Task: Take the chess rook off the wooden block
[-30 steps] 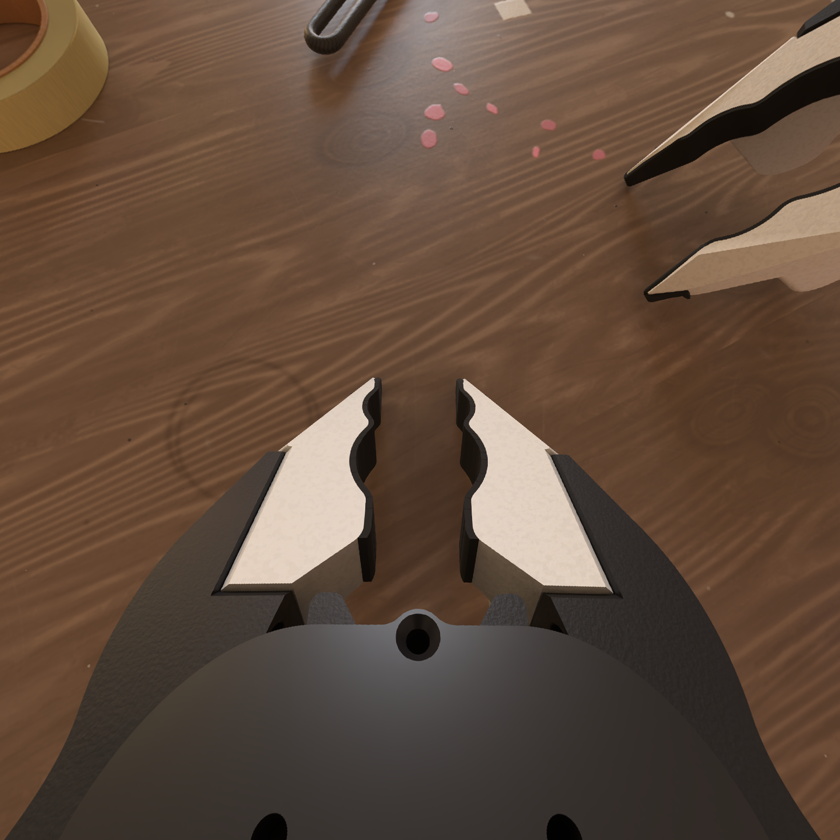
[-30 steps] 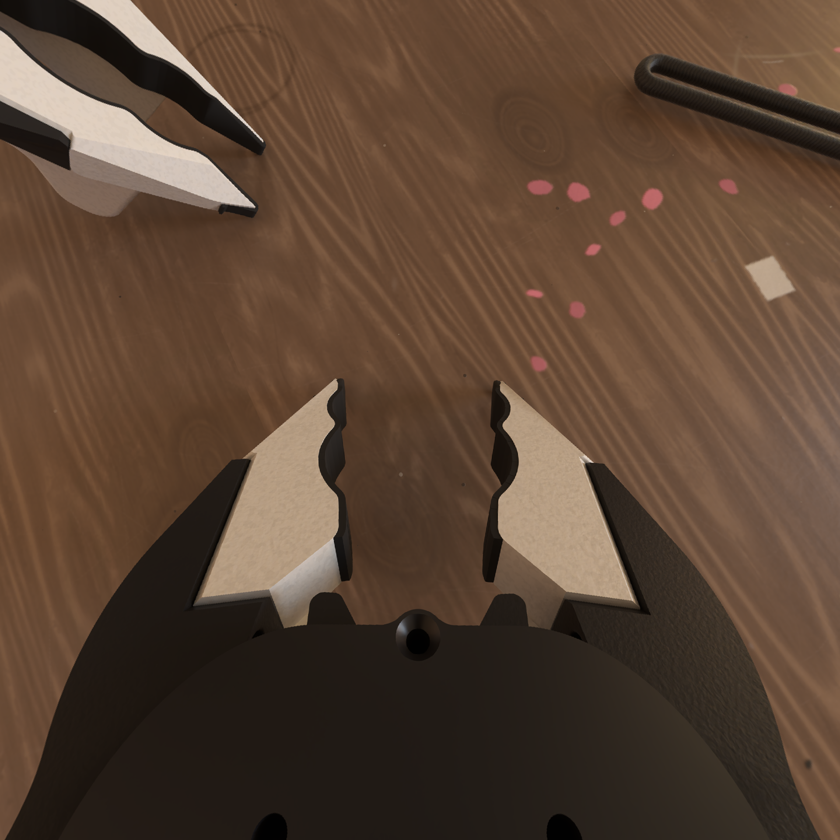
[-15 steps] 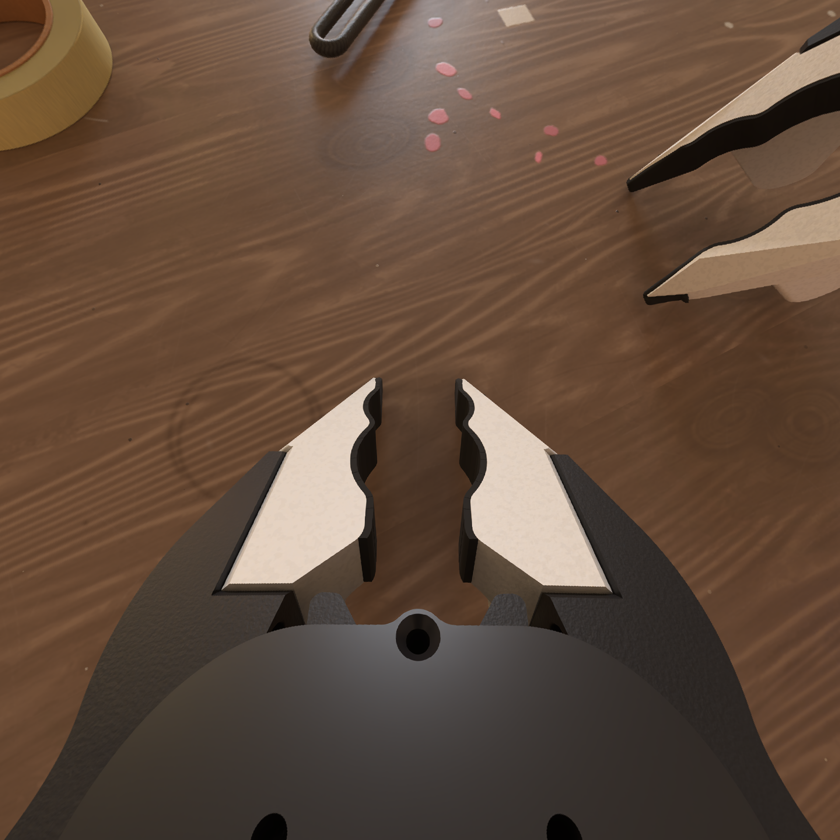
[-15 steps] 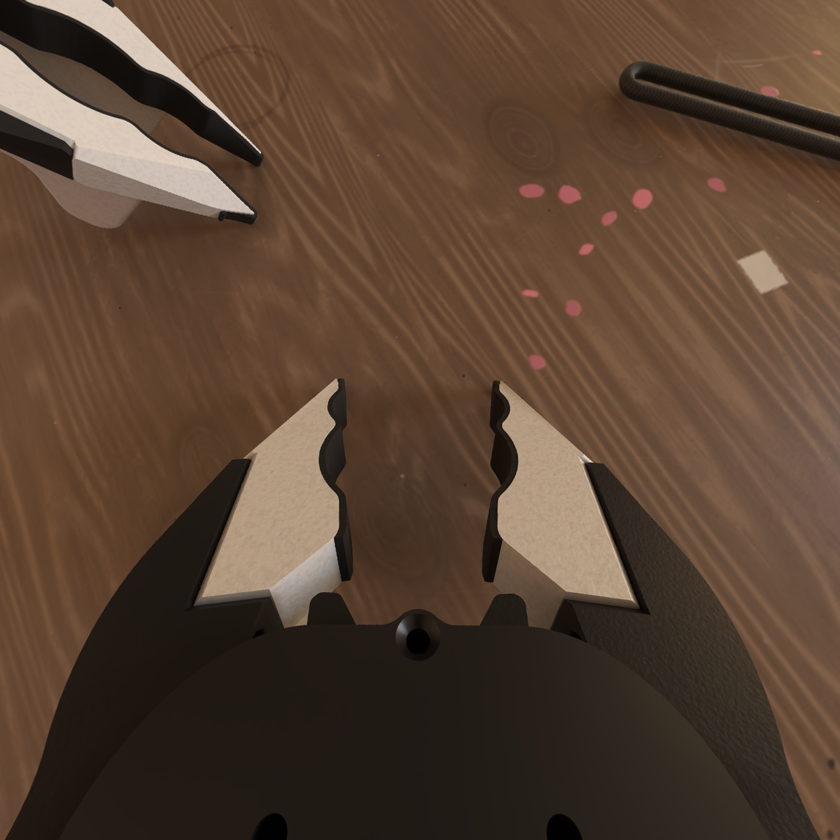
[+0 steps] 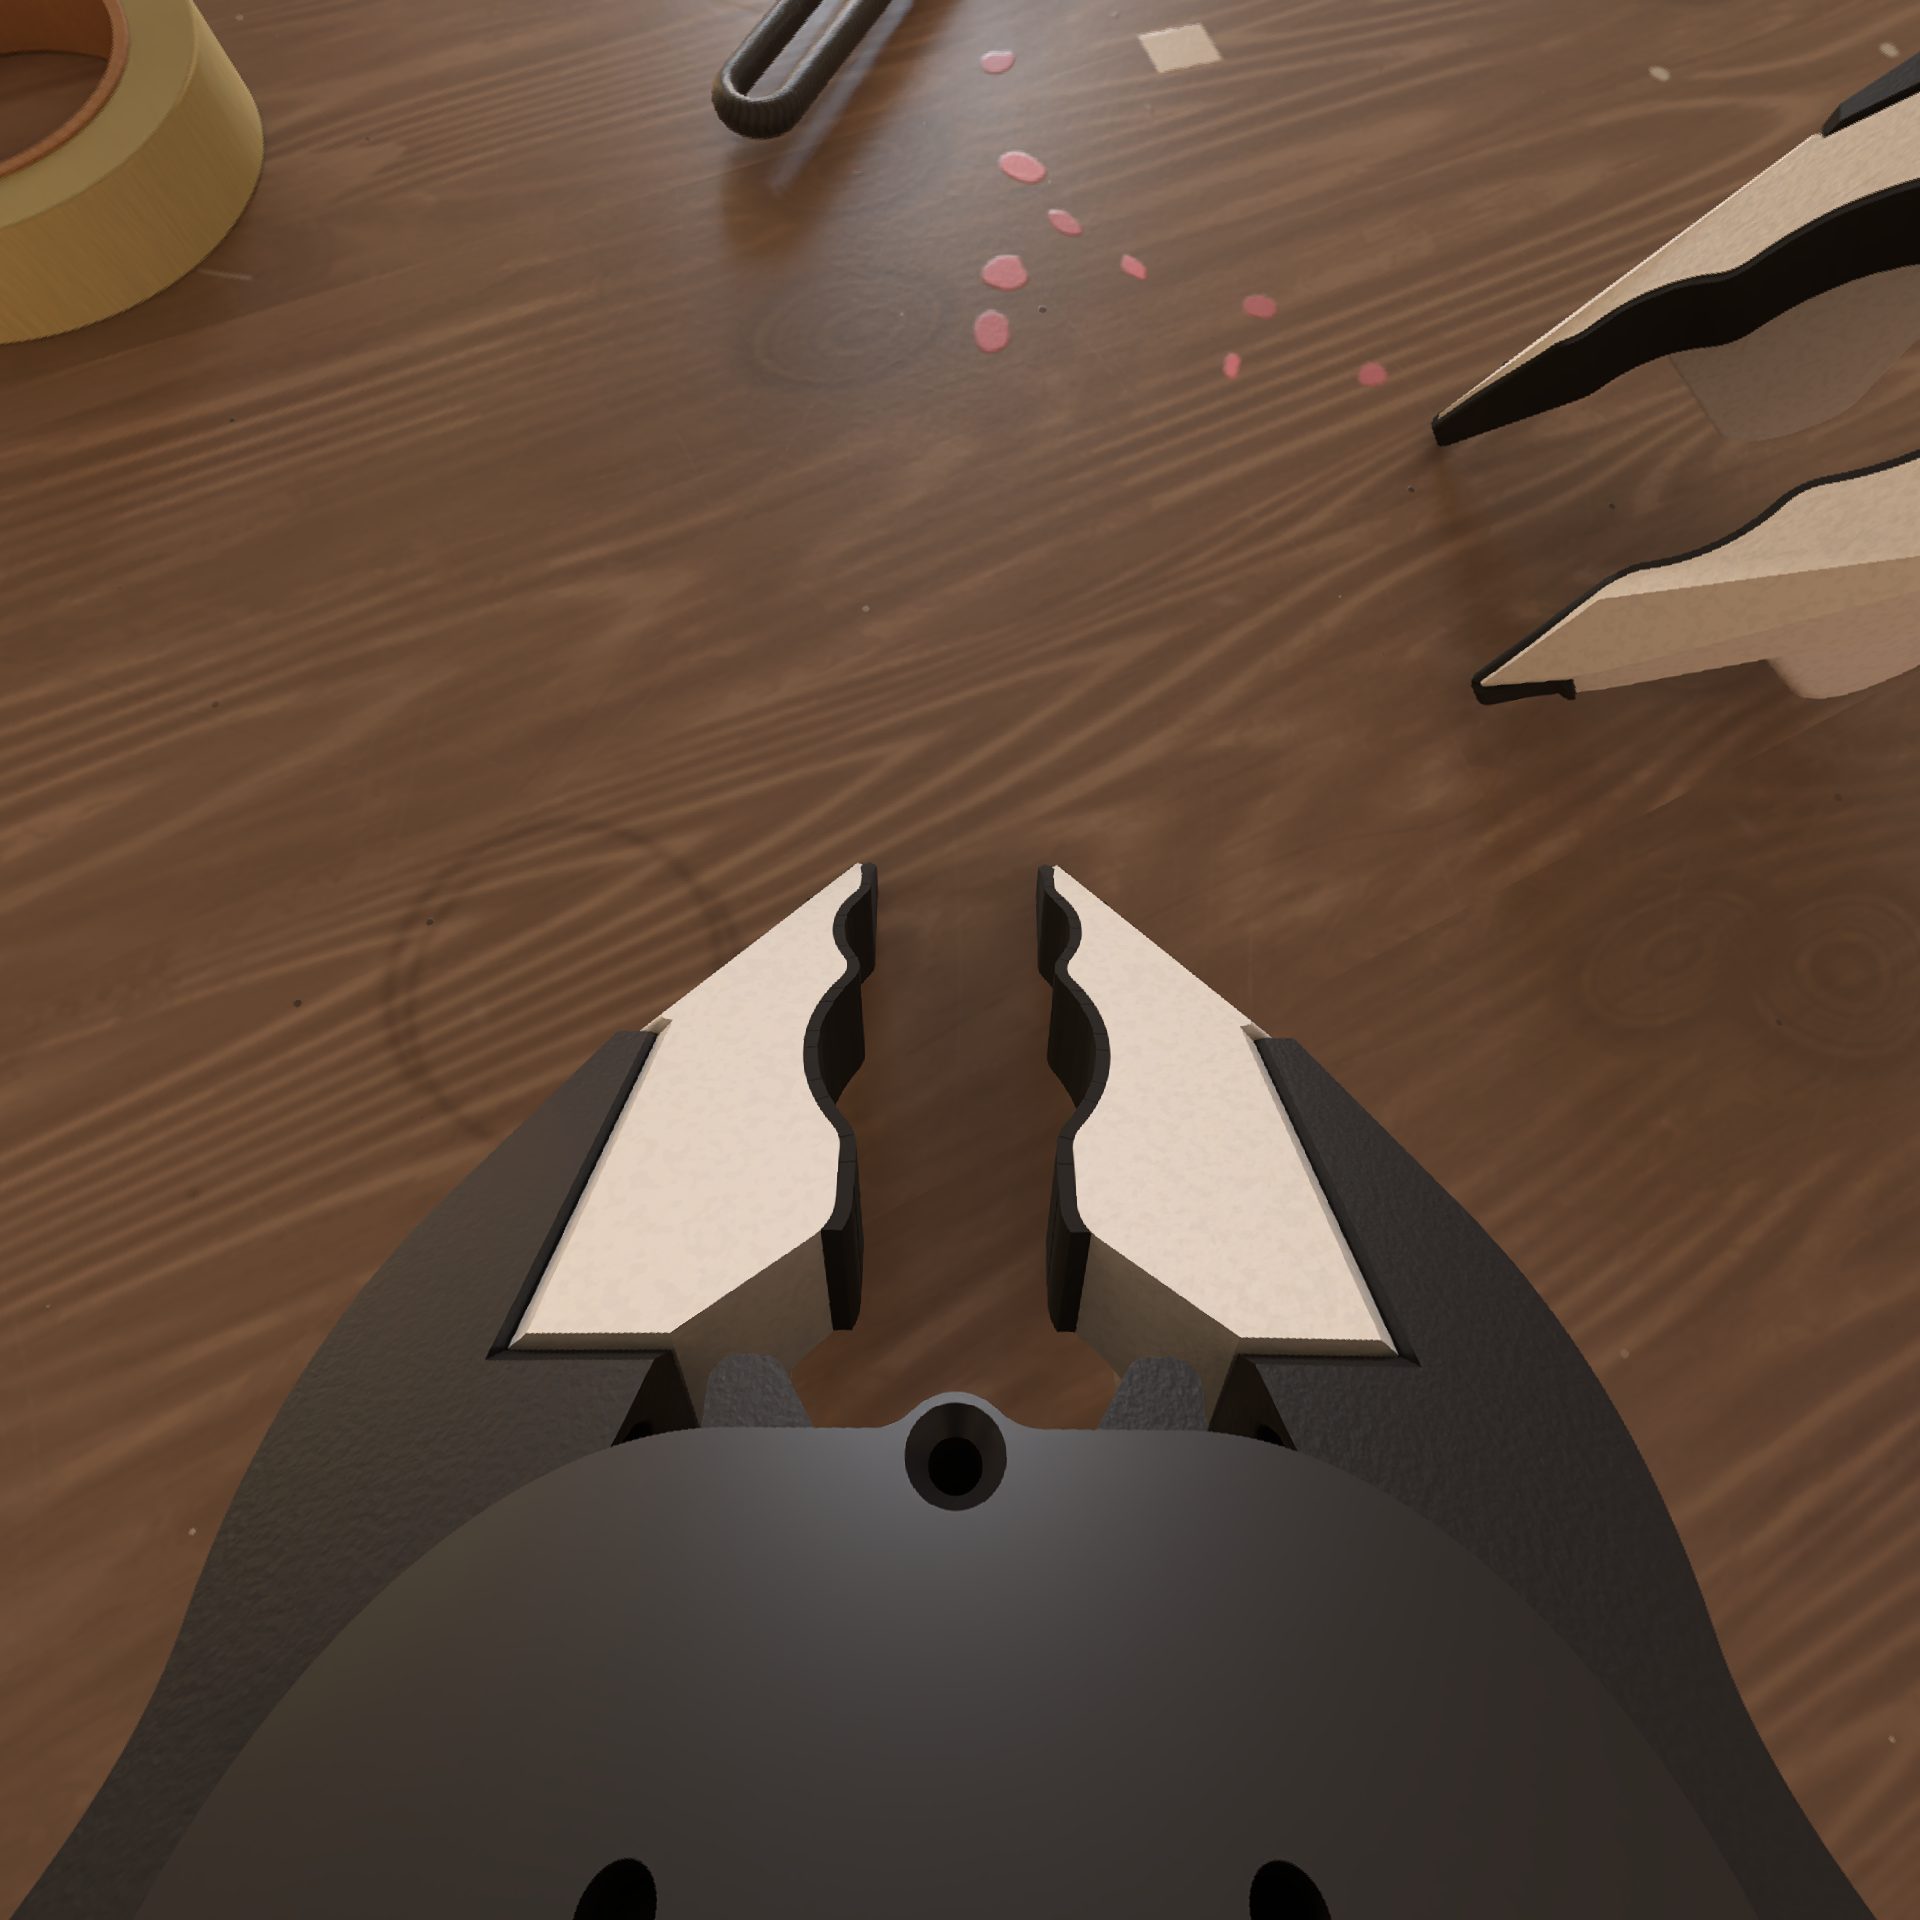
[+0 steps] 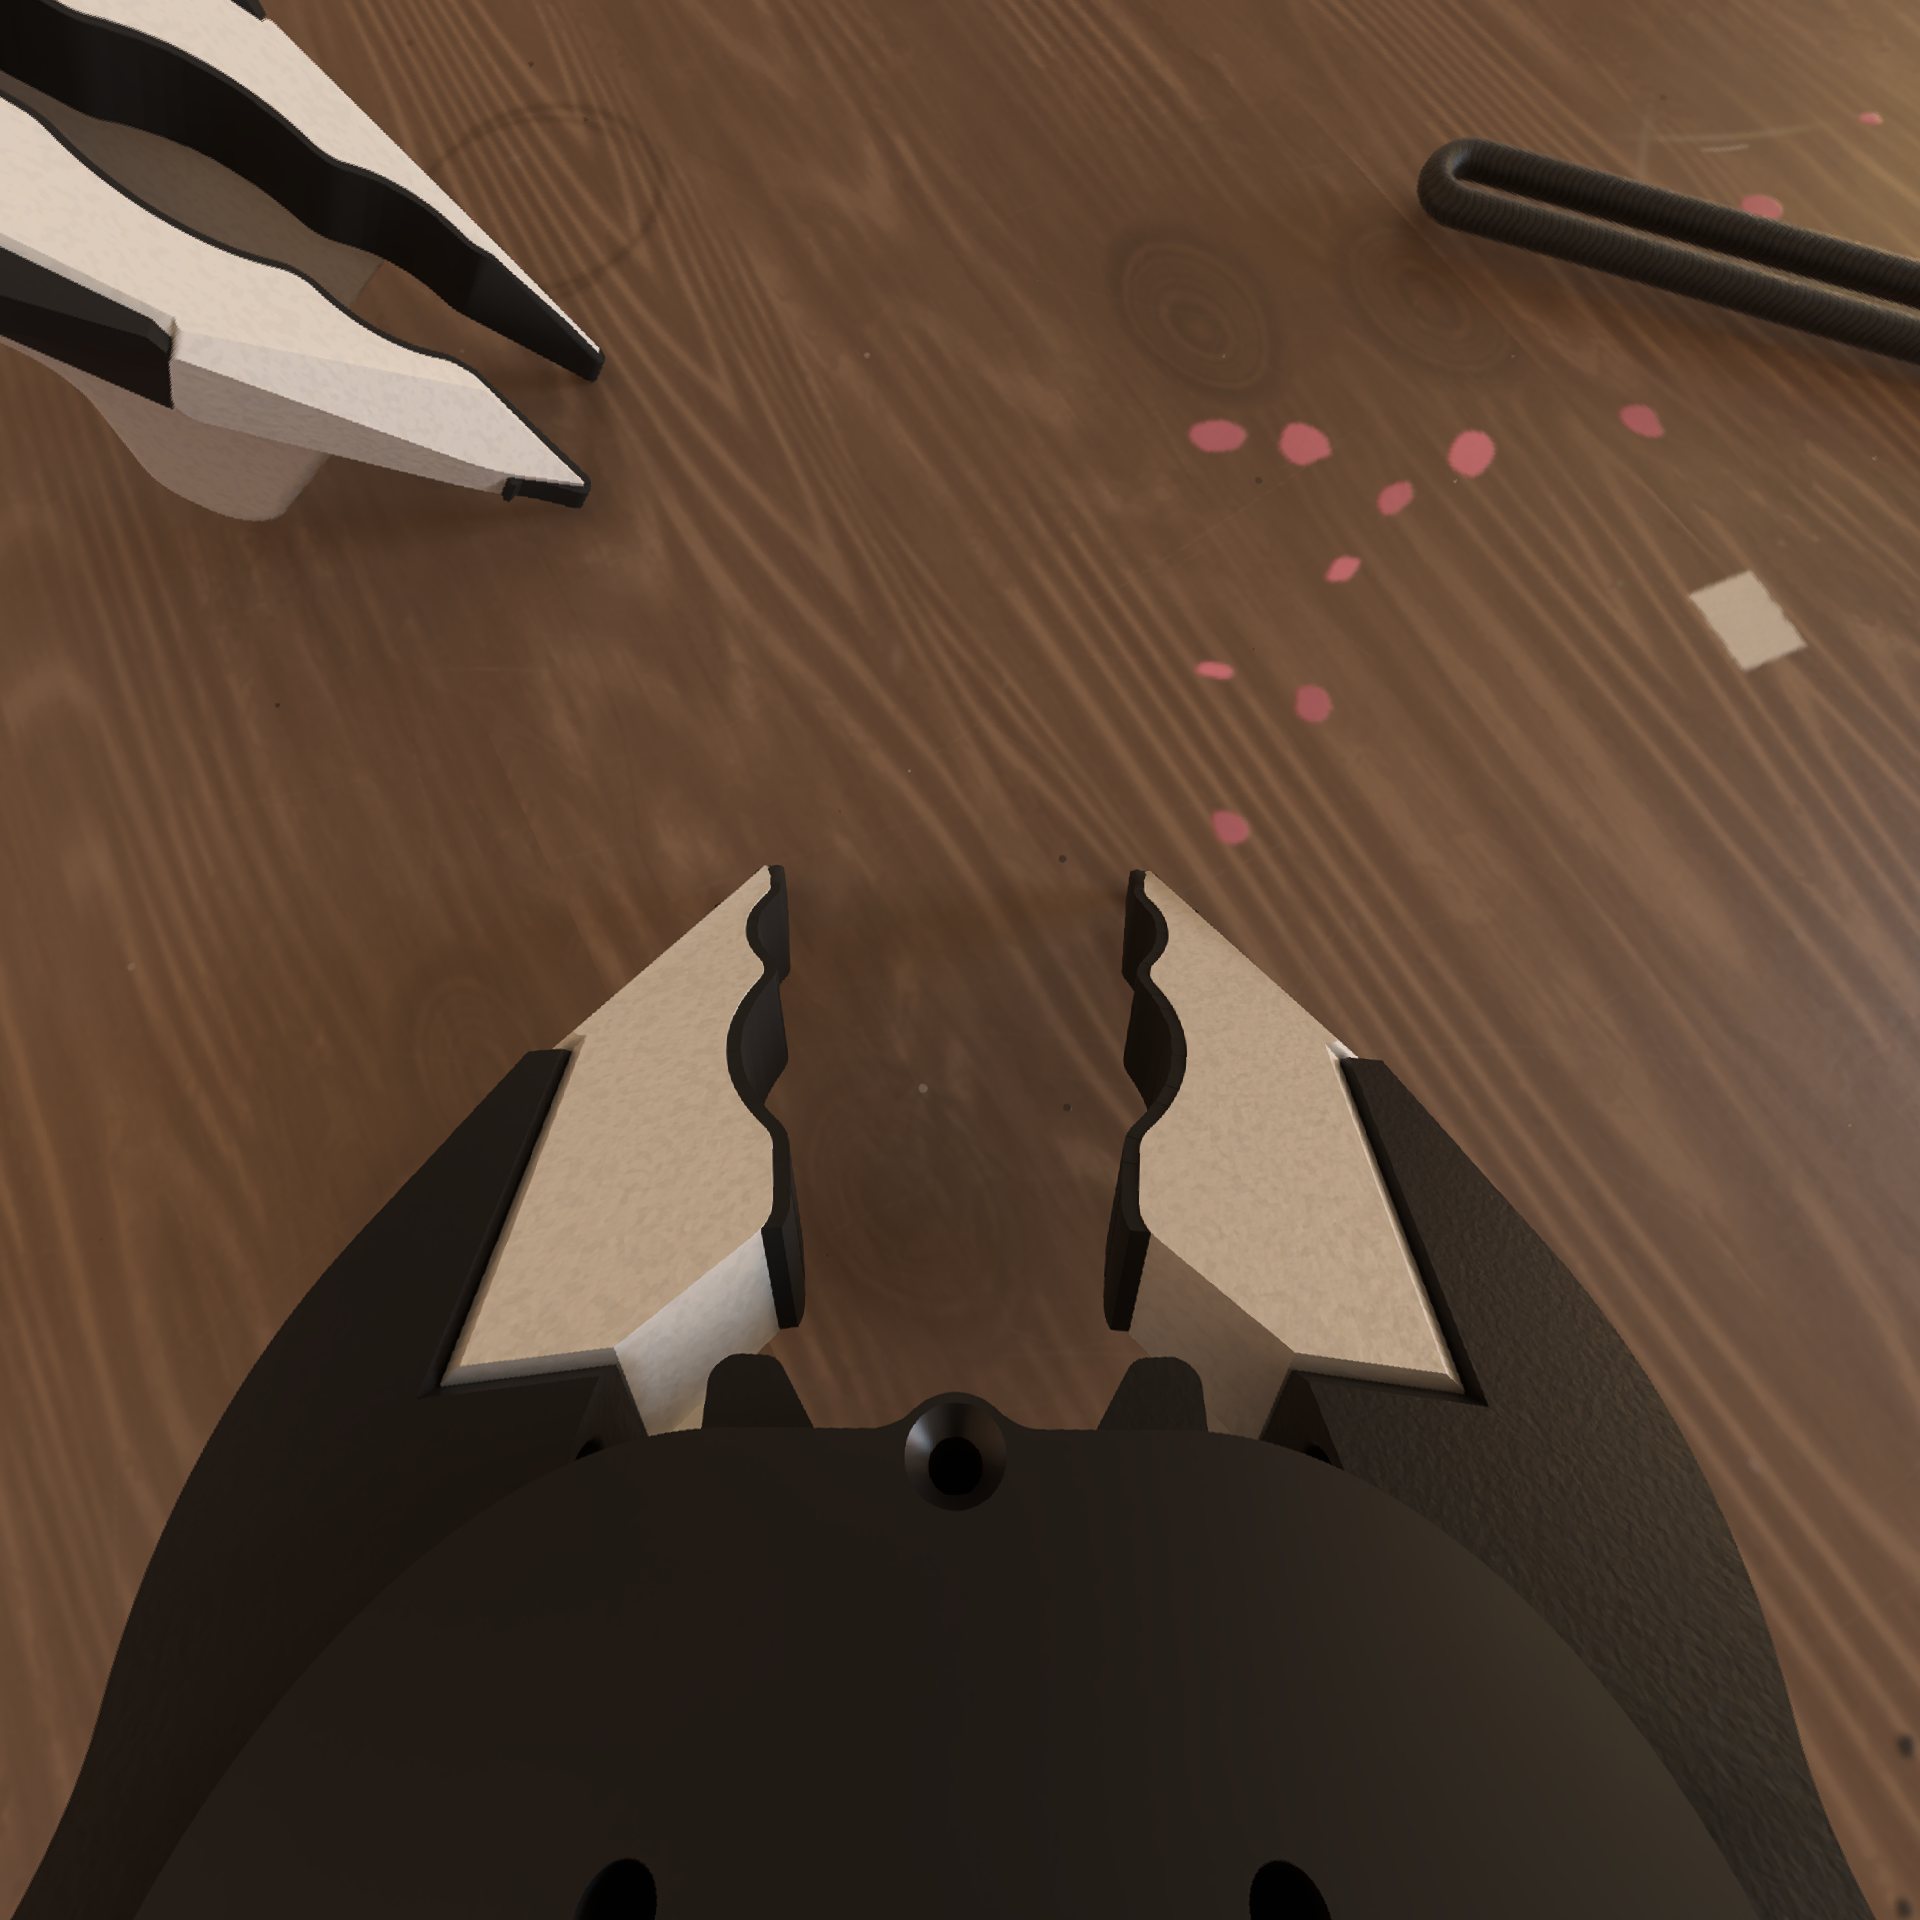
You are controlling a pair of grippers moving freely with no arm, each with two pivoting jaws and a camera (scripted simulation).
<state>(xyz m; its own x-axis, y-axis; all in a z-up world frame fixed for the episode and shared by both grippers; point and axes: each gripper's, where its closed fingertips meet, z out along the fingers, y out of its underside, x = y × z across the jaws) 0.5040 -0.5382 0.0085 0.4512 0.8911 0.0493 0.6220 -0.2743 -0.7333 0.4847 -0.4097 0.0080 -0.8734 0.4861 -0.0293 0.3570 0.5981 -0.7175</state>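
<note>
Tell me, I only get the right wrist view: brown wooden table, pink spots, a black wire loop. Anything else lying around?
Observer: Yes, the left wrist view shows a yellow roll of tape lying flat at the far left of the brown wooden table.
Operator: Any chess rook or wooden block there?
Observer: No, neither shows there.
Operator: Is the left gripper holding something?
Observer: No, the left gripper is open, with only bare table between its fingers.
</note>
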